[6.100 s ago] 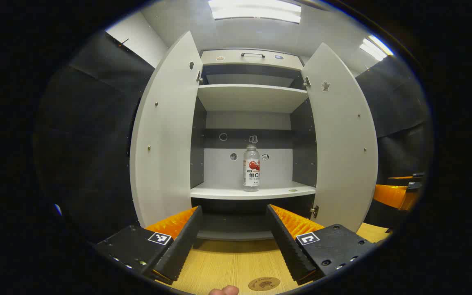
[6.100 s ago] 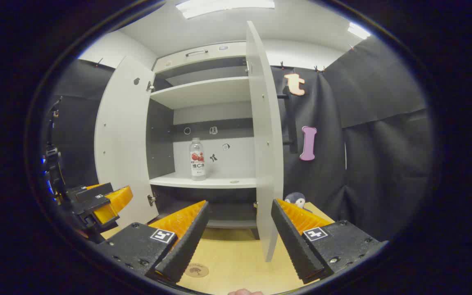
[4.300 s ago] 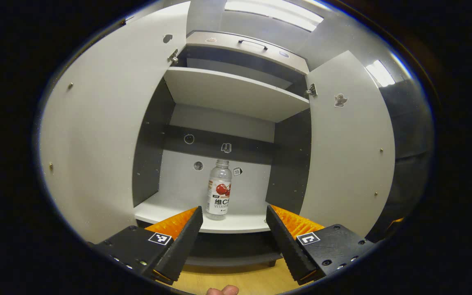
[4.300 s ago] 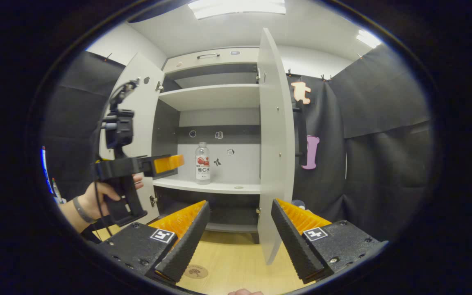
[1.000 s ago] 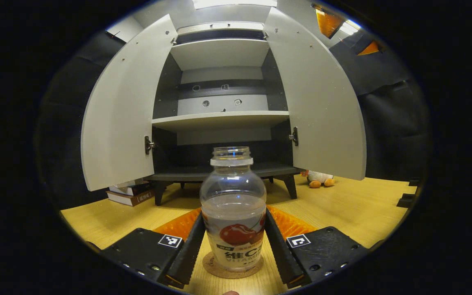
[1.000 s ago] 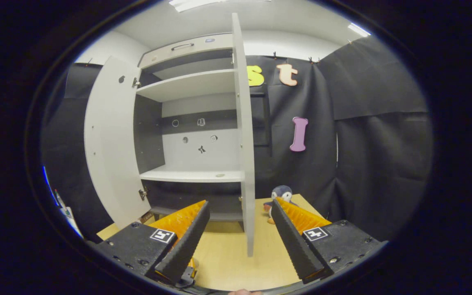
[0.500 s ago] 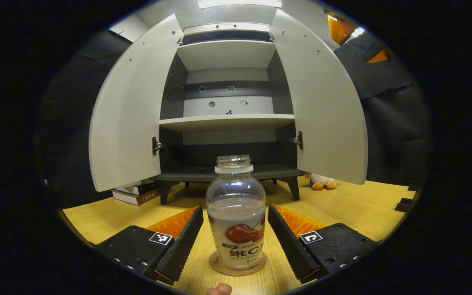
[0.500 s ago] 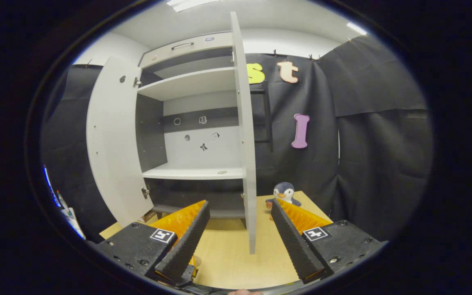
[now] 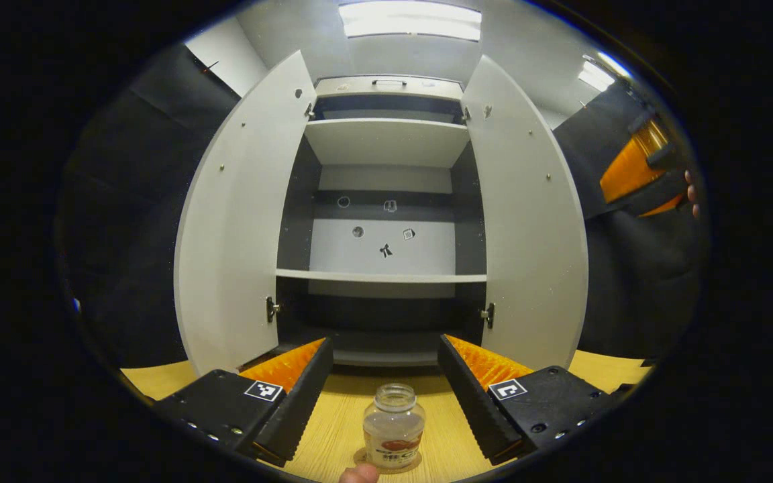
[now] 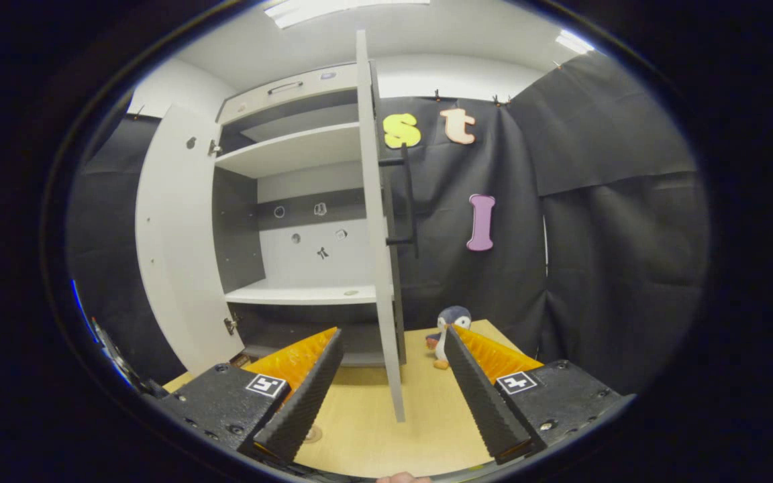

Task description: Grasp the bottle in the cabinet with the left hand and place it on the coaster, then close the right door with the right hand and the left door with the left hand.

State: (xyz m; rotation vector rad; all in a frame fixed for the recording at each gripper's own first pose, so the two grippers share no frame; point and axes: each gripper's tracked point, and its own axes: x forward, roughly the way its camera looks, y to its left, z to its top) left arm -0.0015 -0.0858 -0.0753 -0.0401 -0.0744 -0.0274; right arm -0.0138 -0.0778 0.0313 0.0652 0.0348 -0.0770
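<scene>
- Left gripper (image 9: 383, 392): jaws spread wide, nothing between the fingers, held above the table (image 9: 339, 429).
- Bottle (image 9: 393, 436): upright on the coaster (image 9: 362, 459), low in the left gripper view, in front of the cabinet (image 9: 386, 201); clear of both fingers.
- Left door (image 9: 239, 221) and right door (image 9: 527, 228): both swung open; shelves bare.
- Right gripper (image 10: 390, 382): jaws spread, empty; the right door's edge (image 10: 381, 268) stands edge-on between the fingers, farther off.
- Penguin toy (image 10: 450, 320) on the table beside that door.
</scene>
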